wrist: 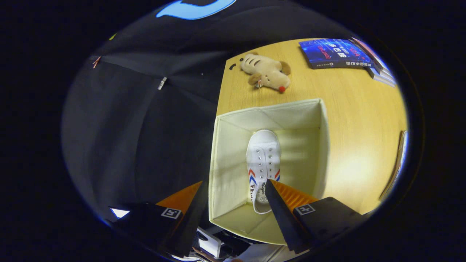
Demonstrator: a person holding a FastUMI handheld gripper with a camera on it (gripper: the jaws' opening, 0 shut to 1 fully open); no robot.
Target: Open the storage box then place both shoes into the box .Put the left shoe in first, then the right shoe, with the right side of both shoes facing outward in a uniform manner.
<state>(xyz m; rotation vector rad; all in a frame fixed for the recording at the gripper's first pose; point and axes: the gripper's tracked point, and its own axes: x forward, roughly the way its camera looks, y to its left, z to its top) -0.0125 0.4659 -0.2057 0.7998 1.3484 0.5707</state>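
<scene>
Light wooden table [349, 120] against black cloth booth wall. Open cream storage box [233, 153] at table edge; white shoe [263, 160] inside on box floor, toe pointing away. Gripper [235, 191] above box, fingers spread wide, holding nothing. Beyond box: plush toy [265, 71], books [338, 52]. Shoe's side lettering too small to read.

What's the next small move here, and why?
Probably lift the gripper away and go for the second shoe. One white shoe already lies in the open storage box, and the fingers are spread with nothing held.
</scene>
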